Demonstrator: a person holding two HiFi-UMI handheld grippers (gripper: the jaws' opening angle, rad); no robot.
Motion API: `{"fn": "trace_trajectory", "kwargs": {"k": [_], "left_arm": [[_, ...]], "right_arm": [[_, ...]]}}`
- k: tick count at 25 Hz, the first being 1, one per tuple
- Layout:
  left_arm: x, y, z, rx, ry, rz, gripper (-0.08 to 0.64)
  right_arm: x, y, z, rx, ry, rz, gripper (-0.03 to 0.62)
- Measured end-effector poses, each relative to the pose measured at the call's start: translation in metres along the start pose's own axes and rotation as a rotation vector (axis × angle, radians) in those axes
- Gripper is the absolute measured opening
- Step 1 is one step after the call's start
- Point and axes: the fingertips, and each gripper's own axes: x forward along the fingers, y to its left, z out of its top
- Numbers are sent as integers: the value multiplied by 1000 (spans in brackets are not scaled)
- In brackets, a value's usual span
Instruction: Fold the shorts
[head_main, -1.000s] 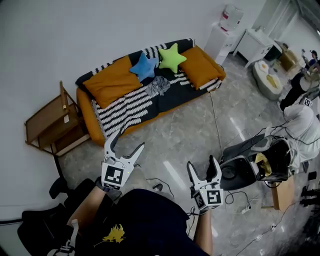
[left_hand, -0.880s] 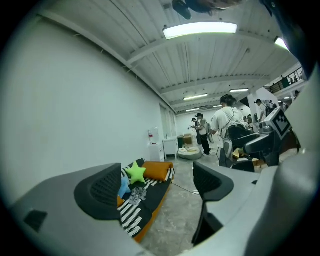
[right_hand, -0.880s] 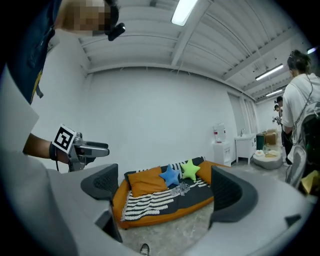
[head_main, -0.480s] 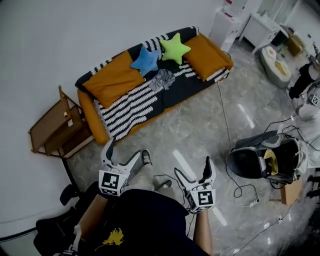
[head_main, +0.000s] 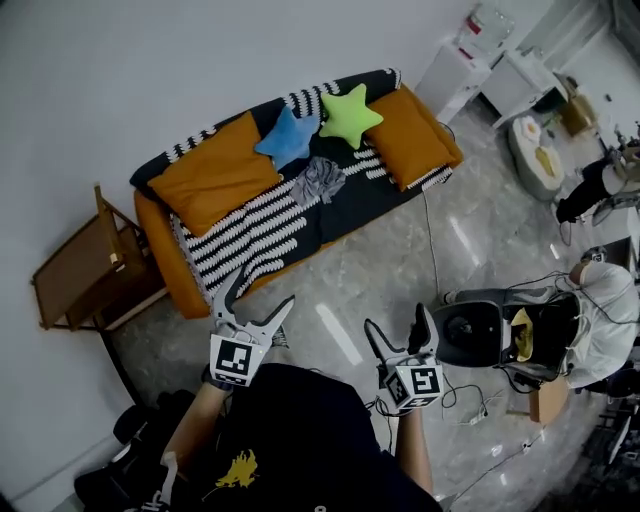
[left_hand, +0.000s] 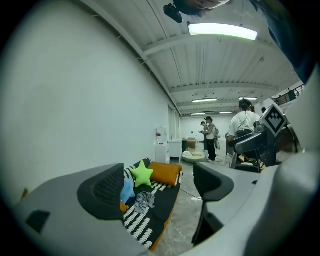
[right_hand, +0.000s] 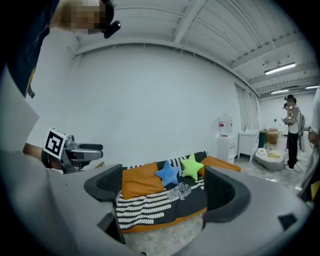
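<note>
The grey shorts (head_main: 320, 180) lie crumpled on the striped sofa seat, just below the two star pillows. They also show far off in the left gripper view (left_hand: 145, 200) and in the right gripper view (right_hand: 181, 190). My left gripper (head_main: 260, 290) is held out over the floor short of the sofa, open and empty (left_hand: 160, 187). My right gripper (head_main: 398, 322) hangs beside it over the floor with wide jaws that are closing slightly, nothing between them (right_hand: 165, 186). Both are well apart from the shorts.
The sofa (head_main: 190, 275) carries two orange cushions (head_main: 212, 176), a blue star pillow (head_main: 290, 137) and a green star pillow (head_main: 350, 114). A wooden side table (head_main: 85, 265) stands to its left. A black open case (head_main: 500, 330) and cables lie on the floor at right, near people.
Both grippers have travelled across the floor towards the sofa, staying side by side. Their jaws have spread wider. The shorts have not moved.
</note>
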Motion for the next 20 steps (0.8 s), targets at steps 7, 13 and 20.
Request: {"fn": "trace_trajectory", "kwargs": {"k": [7,13,20], "left_arm": [[32,50,-43,-62,92,-73,442],[93,73,-51,-95,145,-80,442],[226,114,-40,-44,168,-56,442]], "right_arm": [[82,25,-2,28,62,26,483],[141,1,6,29,94,26,418],[267,-87,23,47,55,49,316]]}}
